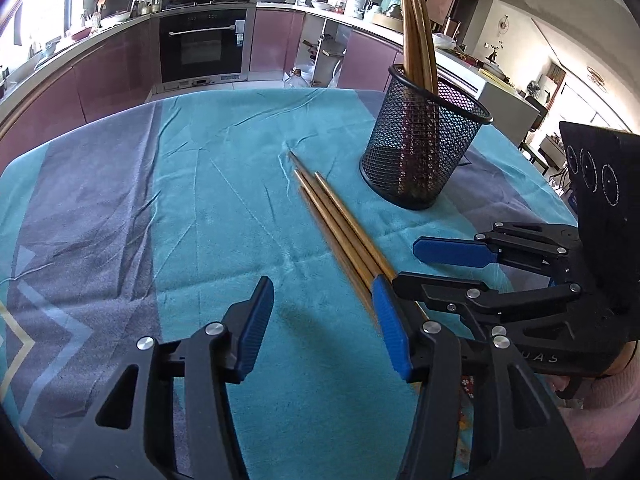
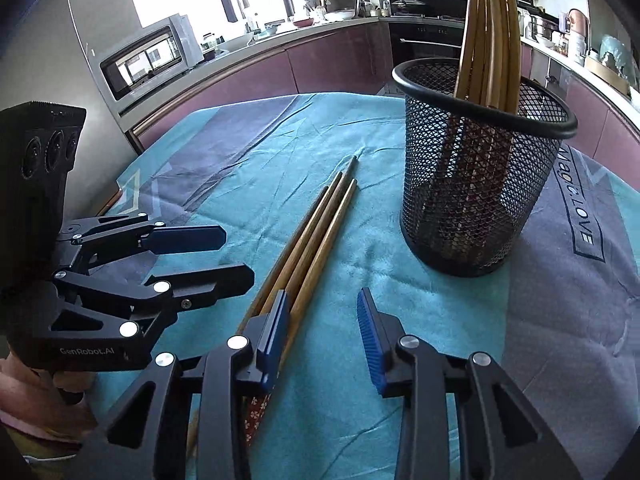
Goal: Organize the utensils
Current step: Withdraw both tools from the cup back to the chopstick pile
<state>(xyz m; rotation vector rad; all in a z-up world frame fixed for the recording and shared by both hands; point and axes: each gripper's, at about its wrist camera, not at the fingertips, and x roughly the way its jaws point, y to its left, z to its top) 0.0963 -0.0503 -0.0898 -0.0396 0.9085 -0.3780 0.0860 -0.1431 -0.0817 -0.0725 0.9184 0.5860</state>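
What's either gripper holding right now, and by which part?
Nothing. The left gripper and right gripper are both open above the cloth; the loose chopsticks lie flat between them, ungripped, beside the mesh holder.

The surface is covered by a wrinkled teal cloth (image 1: 224,208) with grey-purple bands and pale zigzag lines near its edges; one grey band carries printed lettering. A black mesh cup (image 1: 424,148) stands upright on the cloth, with wooden chopsticks (image 1: 416,36) sticking up out of it. Just beside the cup, a bundle of loose chopsticks (image 1: 336,220) lies flat on the teal part, side by side, their thin tips pointing toward the far edge
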